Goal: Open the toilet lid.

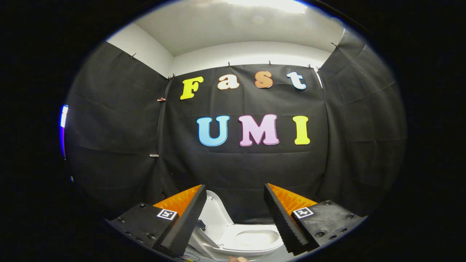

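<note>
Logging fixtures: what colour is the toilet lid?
White, seen in the gripper view: the raised toilet lid stands beyond the open gripper.

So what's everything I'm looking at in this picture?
toilet lid: one, white, raised upright, beyond the fingers, beside the bowl.
toilet bowl: one, white, open, low between the two fingers.
black cloth wall: black, hung around the booth behind the toilet.
upper wall and ceiling: white, above the cloth.
clips: a few, small, pinning the cloth along its top and seams.
gripper: one, fingers spread open, holding nothing, with the toilet between them.
</note>
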